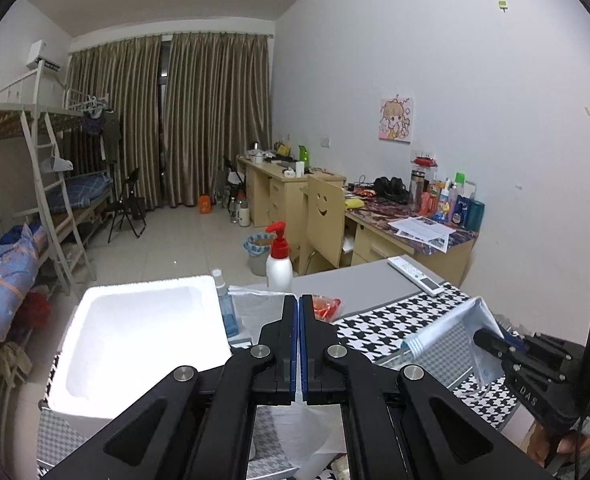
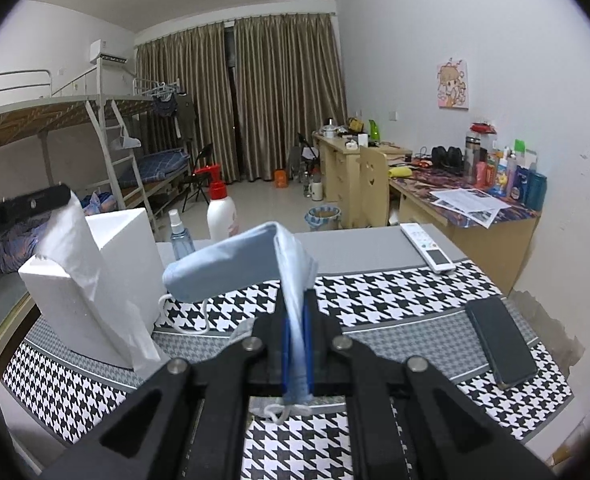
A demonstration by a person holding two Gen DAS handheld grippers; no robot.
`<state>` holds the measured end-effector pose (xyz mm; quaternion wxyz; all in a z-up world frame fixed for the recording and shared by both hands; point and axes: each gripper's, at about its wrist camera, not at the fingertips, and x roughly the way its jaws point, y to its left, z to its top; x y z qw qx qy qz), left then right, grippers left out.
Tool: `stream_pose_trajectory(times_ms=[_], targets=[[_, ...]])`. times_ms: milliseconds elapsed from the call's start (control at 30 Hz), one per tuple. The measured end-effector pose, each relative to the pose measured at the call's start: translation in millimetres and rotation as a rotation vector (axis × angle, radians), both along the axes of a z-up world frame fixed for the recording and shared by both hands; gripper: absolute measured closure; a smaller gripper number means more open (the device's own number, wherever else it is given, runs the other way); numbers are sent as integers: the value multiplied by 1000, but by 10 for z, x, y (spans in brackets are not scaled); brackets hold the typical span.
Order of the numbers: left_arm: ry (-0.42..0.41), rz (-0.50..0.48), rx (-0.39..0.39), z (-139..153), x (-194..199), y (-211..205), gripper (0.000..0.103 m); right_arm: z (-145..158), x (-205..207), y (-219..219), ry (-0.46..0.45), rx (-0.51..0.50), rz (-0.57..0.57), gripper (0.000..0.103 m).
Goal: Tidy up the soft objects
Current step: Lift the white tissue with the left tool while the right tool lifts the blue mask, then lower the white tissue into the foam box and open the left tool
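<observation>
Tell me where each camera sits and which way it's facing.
Left wrist: on the left gripper, facing foam box and curtains; its fingers show, shut on a tissue.
Right wrist: on the right gripper, facing the curtains; fingers clamp a blue mask.
Shared: houndstooth table, pump bottle, remote; each sees the other gripper.

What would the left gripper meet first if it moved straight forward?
Probably the white pump bottle, which stands just beyond the left gripper; depth is unclear. The gripper is shut on a white tissue.
</observation>
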<state>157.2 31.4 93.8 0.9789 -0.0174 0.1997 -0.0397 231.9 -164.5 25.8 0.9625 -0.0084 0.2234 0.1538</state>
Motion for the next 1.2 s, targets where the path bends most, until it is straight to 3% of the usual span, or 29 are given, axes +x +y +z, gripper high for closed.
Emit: stream_pose_trajectory(times_ms=[667, 933, 1200], targets=[[-33, 35, 24, 408, 159, 56, 102, 211, -16, 23, -56, 9, 7, 94], [-60, 48, 32, 778, 273, 114, 102, 271, -2, 20, -71, 11, 4, 94], [-97, 71, 31, 940, 209, 194, 102, 356, 5, 27, -95, 33, 22, 94]])
